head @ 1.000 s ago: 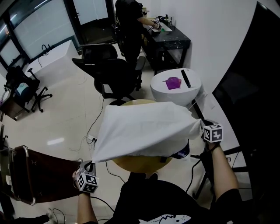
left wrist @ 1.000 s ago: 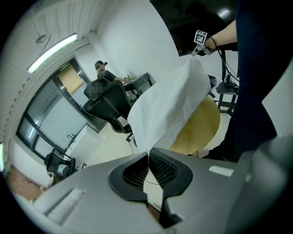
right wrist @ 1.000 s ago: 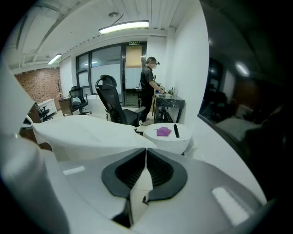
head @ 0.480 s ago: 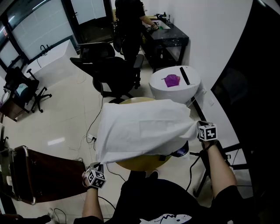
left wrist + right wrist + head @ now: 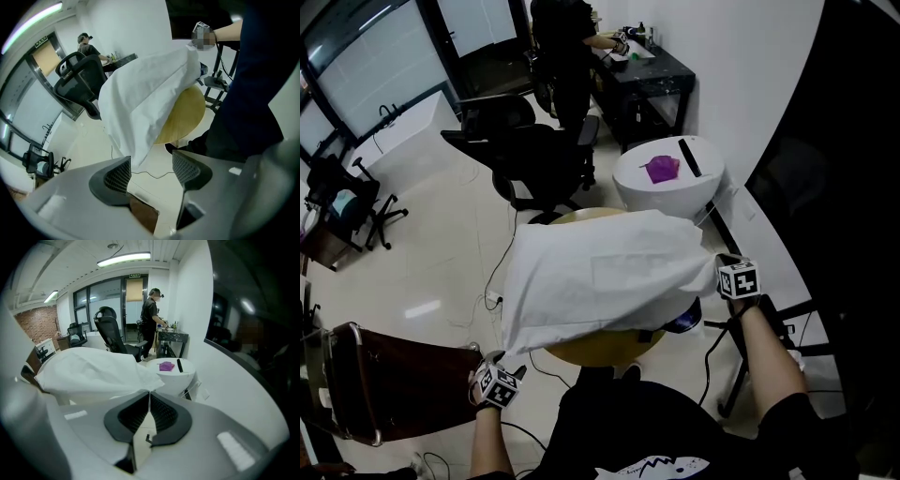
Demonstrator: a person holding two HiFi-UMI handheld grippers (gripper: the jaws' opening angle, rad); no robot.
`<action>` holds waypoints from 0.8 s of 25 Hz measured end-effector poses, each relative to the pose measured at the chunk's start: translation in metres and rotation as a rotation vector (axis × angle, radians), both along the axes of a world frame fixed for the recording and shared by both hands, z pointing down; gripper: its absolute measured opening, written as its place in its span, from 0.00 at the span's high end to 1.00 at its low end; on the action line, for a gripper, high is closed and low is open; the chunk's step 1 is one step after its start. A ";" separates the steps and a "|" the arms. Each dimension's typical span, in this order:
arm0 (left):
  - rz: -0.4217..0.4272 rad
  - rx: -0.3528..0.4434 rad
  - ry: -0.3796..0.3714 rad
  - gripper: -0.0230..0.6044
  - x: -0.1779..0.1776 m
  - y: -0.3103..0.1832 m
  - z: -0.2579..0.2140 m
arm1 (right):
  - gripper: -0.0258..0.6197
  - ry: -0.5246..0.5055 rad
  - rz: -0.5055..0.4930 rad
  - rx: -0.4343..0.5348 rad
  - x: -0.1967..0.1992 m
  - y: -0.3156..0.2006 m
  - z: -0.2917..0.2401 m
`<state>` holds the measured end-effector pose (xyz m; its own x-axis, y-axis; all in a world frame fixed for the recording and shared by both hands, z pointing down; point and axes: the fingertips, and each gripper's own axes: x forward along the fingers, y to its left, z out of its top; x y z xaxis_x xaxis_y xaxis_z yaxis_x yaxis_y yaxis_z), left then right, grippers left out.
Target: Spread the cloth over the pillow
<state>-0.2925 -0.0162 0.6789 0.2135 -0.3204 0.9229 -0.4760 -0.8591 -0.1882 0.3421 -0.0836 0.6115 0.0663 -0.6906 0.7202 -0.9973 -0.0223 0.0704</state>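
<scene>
Nearby: white stool, office chairs behind cloth.

The left gripper is seen with its jaws wide apart, having just been opening, and nothing is pinched between the pads. The white cloth is stretched above a round wooden table. Its near corner hangs just above the gap, beside the left pad. A black chair is seen far left.
</scene>
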 end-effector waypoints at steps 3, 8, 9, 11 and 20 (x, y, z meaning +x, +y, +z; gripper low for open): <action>0.039 -0.002 -0.018 0.52 0.008 0.001 -0.027 | 0.93 0.002 -0.018 0.017 -0.002 -0.004 -0.004; 0.211 0.176 0.116 0.52 0.118 -0.023 -0.099 | 0.93 -0.004 -0.030 0.045 -0.006 -0.009 -0.008; 0.256 0.206 0.157 0.52 0.147 -0.027 -0.113 | 0.93 -0.005 -0.031 0.050 -0.008 -0.008 -0.009; 0.362 0.232 0.227 0.52 0.208 -0.031 -0.135 | 0.93 -0.003 -0.032 0.058 -0.010 -0.008 -0.012; 0.685 0.191 0.245 0.57 0.372 -0.028 -0.147 | 0.93 -0.018 -0.031 0.097 -0.021 -0.014 -0.022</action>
